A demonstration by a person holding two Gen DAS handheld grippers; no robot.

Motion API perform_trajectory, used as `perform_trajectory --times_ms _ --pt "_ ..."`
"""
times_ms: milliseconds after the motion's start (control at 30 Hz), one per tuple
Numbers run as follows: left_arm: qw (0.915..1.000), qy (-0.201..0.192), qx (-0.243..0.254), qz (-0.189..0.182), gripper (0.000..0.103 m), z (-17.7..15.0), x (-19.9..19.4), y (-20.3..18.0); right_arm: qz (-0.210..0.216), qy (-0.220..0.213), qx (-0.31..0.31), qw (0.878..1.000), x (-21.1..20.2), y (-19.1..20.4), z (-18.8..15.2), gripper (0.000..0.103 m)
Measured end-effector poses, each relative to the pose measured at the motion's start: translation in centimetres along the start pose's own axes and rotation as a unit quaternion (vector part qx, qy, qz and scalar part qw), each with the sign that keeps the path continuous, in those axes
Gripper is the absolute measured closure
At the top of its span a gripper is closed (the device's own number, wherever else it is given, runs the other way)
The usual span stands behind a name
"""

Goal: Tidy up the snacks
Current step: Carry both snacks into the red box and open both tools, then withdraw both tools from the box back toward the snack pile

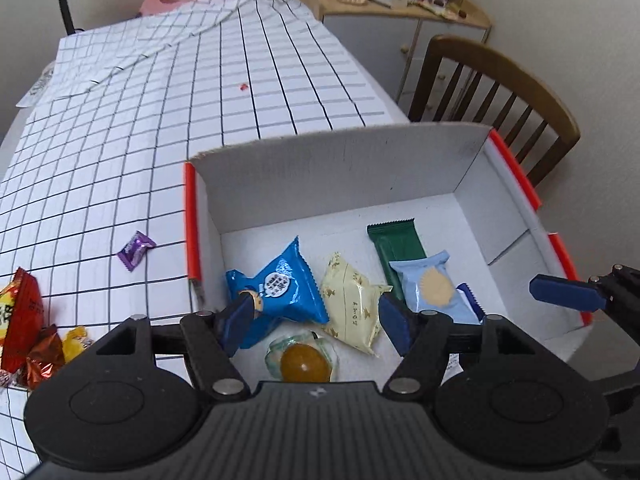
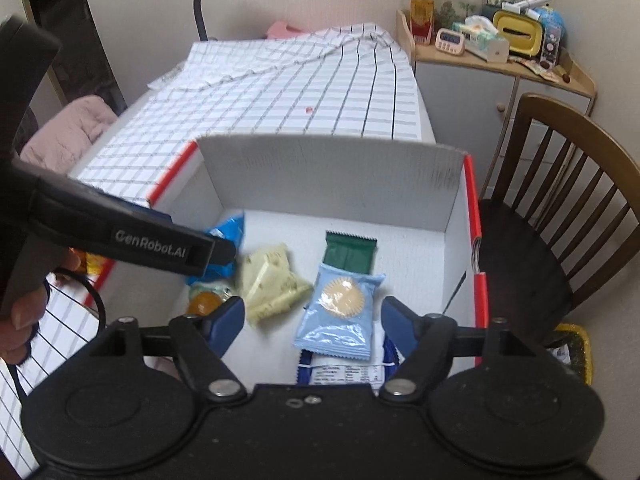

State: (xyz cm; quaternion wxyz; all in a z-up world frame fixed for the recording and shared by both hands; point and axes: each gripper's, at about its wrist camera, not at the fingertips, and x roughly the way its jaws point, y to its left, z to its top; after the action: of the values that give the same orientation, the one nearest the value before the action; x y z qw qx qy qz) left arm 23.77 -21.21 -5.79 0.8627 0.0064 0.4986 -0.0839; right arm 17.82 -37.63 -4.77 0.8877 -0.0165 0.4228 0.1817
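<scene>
Both grippers are hovering over a white cardboard box (image 1: 340, 176) with orange edges, sitting at the near end of the worktop (image 1: 120, 160). The left gripper (image 1: 316, 320) is holding its fingers apart over the box floor, gripping nothing; the right gripper (image 2: 312, 316) is likewise spreading its fingers wide above the packets.

Nearest in the box, a clear-wrapped amber jelly (image 1: 302, 362) is lying against the front, partly cut off by the left gripper's body. Just beyond it, a bright blue packet (image 1: 280, 288) is resting beside a cream packet (image 1: 352, 304). To the right, a pale blue packet (image 2: 340, 312) showing a round biscuit is overlapping a dark green bar (image 2: 350, 252) and a blue-and-white packet (image 2: 344, 372) that is mostly hidden beneath it.

Outside the box, on the checked cloth, a purple candy (image 1: 135, 250) is lying alone, well apart from a red packet (image 1: 20, 316), a brown-orange wrapper (image 1: 44, 356) and a yellow candy (image 1: 78, 340) clustering at the left edge, the red packet partly cropped.

Farther off, a wooden chair (image 1: 492, 96) is standing beside the worktop.
</scene>
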Motion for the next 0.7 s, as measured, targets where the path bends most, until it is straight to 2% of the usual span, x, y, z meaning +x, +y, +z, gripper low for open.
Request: perform_trajectory --times_ms 200,300,400,700 --pt "0.9995 -0.028 -0.013 -0.010 0.035 -1.0 -3.4 1.4 -0.006 -0.034 -0.003 0.999 -2.2 1.7 0.3 0.013" --pt "0.9987 -0.043 -0.022 -0.013 0.035 -1.6 -5.0 2.2 -0.005 -0.046 -0.003 0.999 -3.1 2.7 0.4 0.013" --pt "0.9976 -0.055 -0.037 -0.020 0.034 -2.2 -6.3 3.5 -0.011 -0.064 -0.002 0.998 -4.2 3.9 0.5 0.003" --pt "0.9936 -0.091 -0.054 -0.041 0.024 -4.8 -10.3 8.7 0.008 -0.094 0.015 0.995 -6.1 8.4 0.5 0.000"
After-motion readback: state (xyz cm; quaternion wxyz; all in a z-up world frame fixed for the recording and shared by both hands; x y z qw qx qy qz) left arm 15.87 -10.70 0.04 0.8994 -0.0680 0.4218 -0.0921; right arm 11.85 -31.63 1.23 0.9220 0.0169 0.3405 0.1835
